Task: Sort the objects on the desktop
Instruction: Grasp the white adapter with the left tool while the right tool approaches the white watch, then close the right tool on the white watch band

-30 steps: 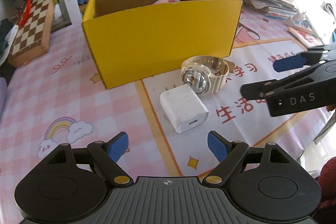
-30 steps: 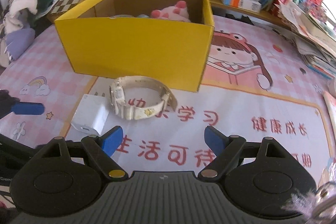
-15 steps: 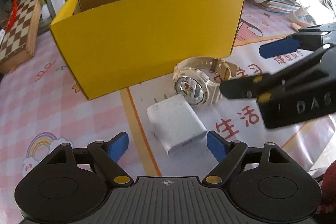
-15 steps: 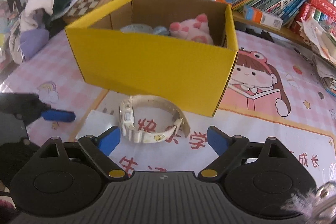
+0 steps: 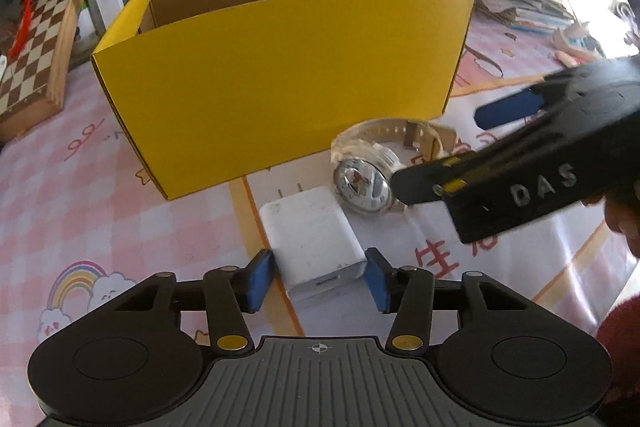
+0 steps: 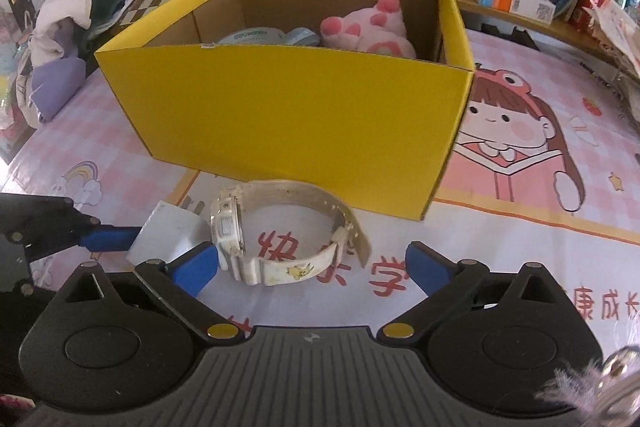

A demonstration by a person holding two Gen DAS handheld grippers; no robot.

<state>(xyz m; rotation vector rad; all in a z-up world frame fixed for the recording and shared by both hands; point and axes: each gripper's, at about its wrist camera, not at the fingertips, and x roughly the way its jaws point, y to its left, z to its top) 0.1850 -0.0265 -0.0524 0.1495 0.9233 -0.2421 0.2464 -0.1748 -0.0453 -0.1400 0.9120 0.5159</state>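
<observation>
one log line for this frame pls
left gripper: closing around charger | right gripper: open at watch | yellow box: holds plush

Your left tongs (image 5: 319, 281) are matte black, with blue pads (image 5: 260, 279) on the fingers, brass-coloured pivot screws and a ribbed grey base bearing a small crosshair mark. Your right tongs (image 6: 312, 267) match; white letters "DAS" mark their side. A red sleeve (image 5: 624, 343) shows by your hand.
</observation>
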